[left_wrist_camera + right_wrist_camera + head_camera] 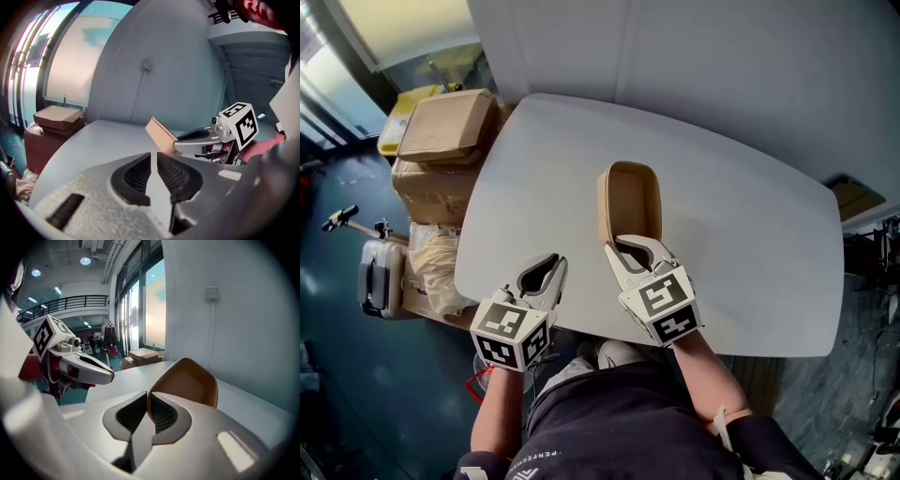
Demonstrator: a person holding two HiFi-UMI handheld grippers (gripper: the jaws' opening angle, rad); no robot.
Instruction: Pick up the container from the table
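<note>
Looking down over a white table point(750, 234), I see a tan, oblong container point(630, 202) lying lengthwise near the table's middle, its open side up. My right claw point(623, 248) meets it at the near end. In the right gripper view the two dark pads are clenched on the thin near rim, one pad inside the container and one outside, and the rest of the container stretches away beyond the tips. In the left gripper view the container slants upward above the table top. I cannot tell whether its far end touches the surface. My left claw point(551, 262) sits to the left of the right one, over the table's near edge, apart from the container, with its pads pressed together on nothing. Cardboard boxes point(445, 127) stand beyond the table's far left corner.
</note>
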